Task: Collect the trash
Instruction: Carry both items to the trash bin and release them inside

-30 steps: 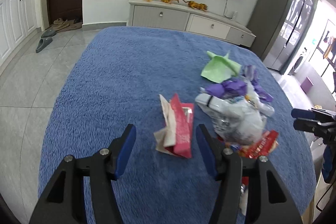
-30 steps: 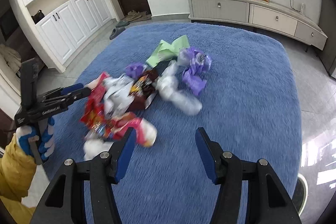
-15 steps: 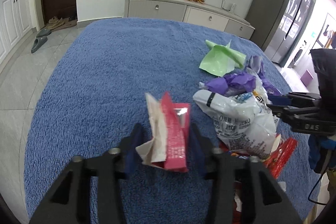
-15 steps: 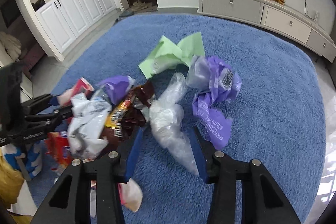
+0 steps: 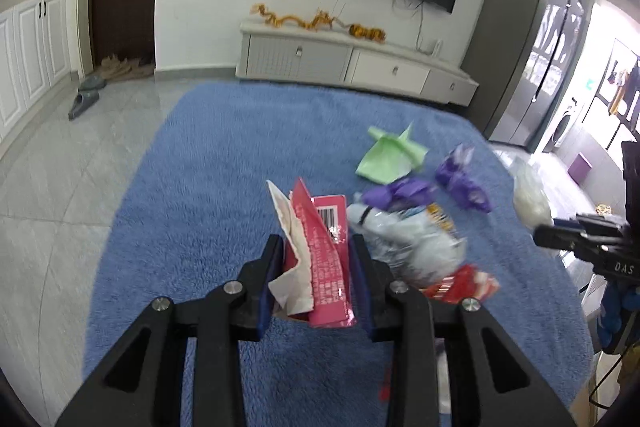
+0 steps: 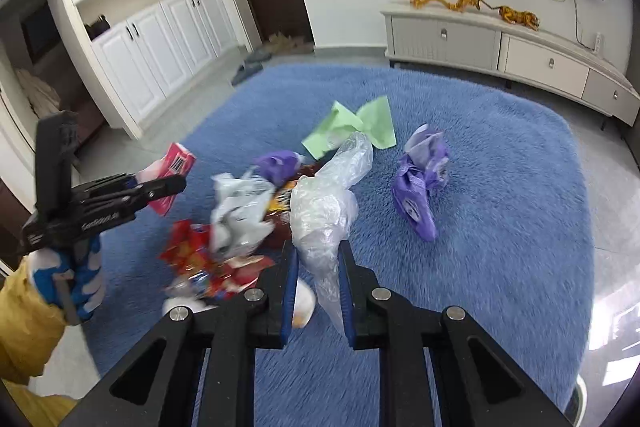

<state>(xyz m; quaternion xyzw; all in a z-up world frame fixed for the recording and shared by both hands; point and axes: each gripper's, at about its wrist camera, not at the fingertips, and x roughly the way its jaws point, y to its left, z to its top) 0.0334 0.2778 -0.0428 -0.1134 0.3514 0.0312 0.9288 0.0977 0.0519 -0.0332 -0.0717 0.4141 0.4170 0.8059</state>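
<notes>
Both claws angled downward — left point(image 5: 316, 267), right point(image 6: 318, 275) closing.

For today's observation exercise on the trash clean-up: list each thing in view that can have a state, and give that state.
left gripper: jaws closing on the pink wrapper
pink wrapper: crumpled, held off the rug
right gripper: jaws closing on the clear plastic bag
clear plastic bag: crumpled, gripped
green paper: creased, lying on the blue rug
purple bag: crumpled, loose

Black two-finger left gripper point(image 5: 316, 259) and right gripper point(image 6: 317, 263), blue pads, silver screws; blue-and-white glove point(image 6: 76, 279), yellow sleeve point(image 6: 24, 327).
</notes>
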